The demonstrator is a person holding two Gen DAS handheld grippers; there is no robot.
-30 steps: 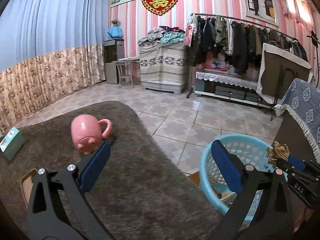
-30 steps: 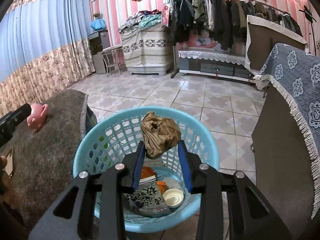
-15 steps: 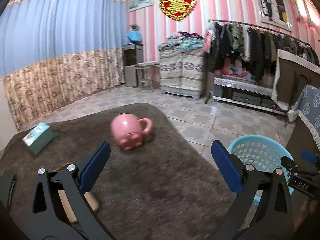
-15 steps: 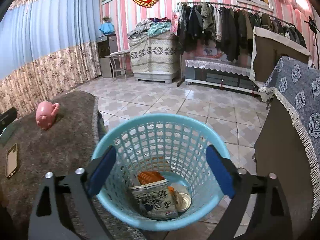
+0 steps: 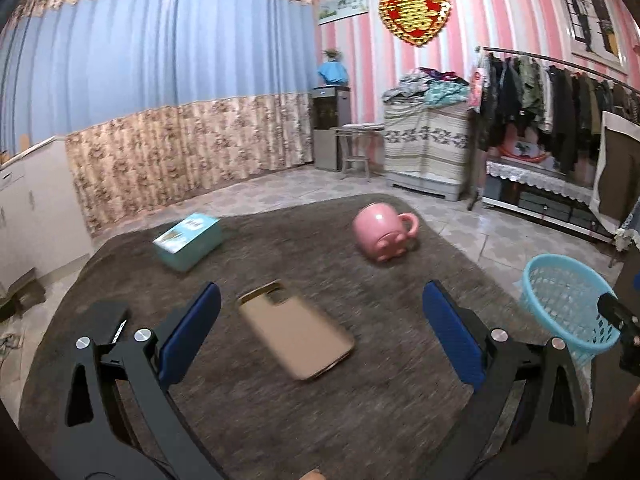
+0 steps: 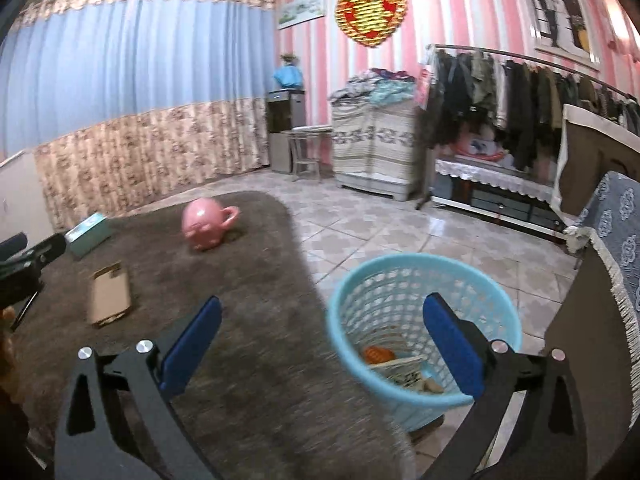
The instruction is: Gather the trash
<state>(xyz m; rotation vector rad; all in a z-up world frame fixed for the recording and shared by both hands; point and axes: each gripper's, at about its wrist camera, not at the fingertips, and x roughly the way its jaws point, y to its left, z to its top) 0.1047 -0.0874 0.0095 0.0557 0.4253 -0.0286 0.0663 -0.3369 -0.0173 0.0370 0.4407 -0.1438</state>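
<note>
A light blue mesh basket (image 6: 424, 320) stands on the tiled floor beside the table, with trash (image 6: 400, 368) lying in its bottom. It also shows in the left wrist view (image 5: 568, 304) at the right. My right gripper (image 6: 320, 344) is open and empty, held over the table's edge next to the basket. My left gripper (image 5: 320, 336) is open and empty above the brown-covered table (image 5: 280, 420), just over a tan phone case (image 5: 296, 336).
A pink mug (image 5: 382, 236) lies on its side and a teal box (image 5: 188, 242) rests on the table. A black object (image 5: 106, 320) lies at the left. A cloth-draped cabinet (image 6: 612, 280) stands right of the basket. A clothes rack (image 5: 560, 92) lines the far wall.
My right gripper opened and dropped the crumpled brown trash into the basket, then drew back and left. My left gripper swung left from the table's right edge to the phone case.
</note>
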